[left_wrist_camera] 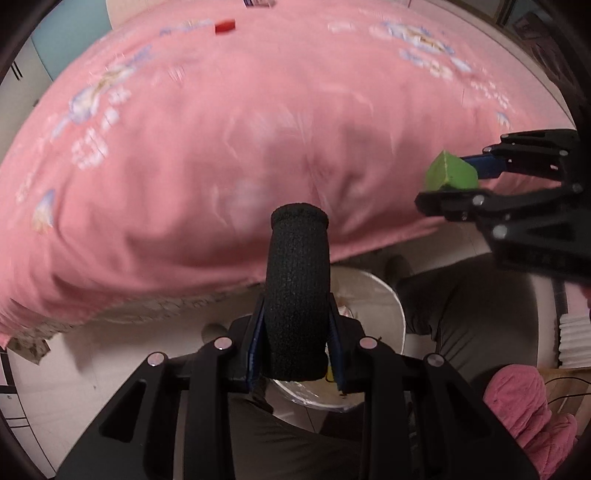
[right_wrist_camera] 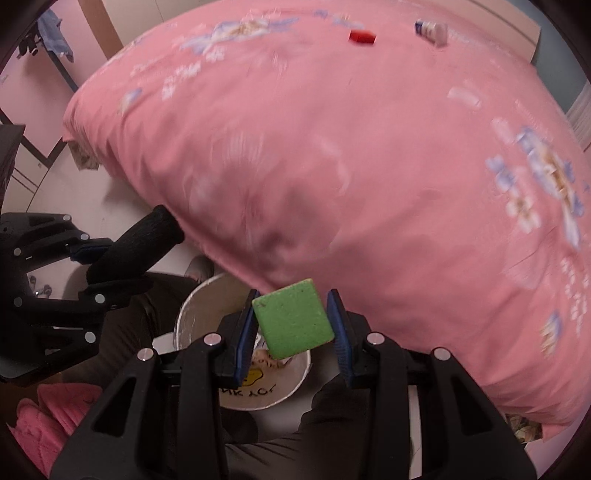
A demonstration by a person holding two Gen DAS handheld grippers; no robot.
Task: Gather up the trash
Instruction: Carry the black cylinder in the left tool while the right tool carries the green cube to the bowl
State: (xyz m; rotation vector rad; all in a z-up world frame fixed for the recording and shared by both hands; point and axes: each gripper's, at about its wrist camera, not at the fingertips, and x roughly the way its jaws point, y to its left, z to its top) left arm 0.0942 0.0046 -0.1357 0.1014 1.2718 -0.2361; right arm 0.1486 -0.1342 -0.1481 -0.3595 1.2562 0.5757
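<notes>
My left gripper (left_wrist_camera: 297, 295) is shut on a black foam cylinder (left_wrist_camera: 297, 280) and holds it upright above a white bin (left_wrist_camera: 391, 306) on the floor. It also shows in the right wrist view (right_wrist_camera: 110, 254), at the left. My right gripper (right_wrist_camera: 293, 321) is shut on a green block (right_wrist_camera: 293, 319), held over the white bin (right_wrist_camera: 291, 384), whose bottom shows paper scraps. The green block (left_wrist_camera: 448, 171) also shows at the right of the left wrist view. A red block (right_wrist_camera: 362, 37) and a small bottle (right_wrist_camera: 430, 29) lie far back on the pink bed.
A bed with a pink flowered cover (left_wrist_camera: 221, 147) fills the space ahead, its edge just past the bin. The person's dark-trousered legs (left_wrist_camera: 480, 302) flank the bin. A pink quilted item (left_wrist_camera: 524, 413) lies at the lower right. Pale floor (left_wrist_camera: 74, 376) lies to the left.
</notes>
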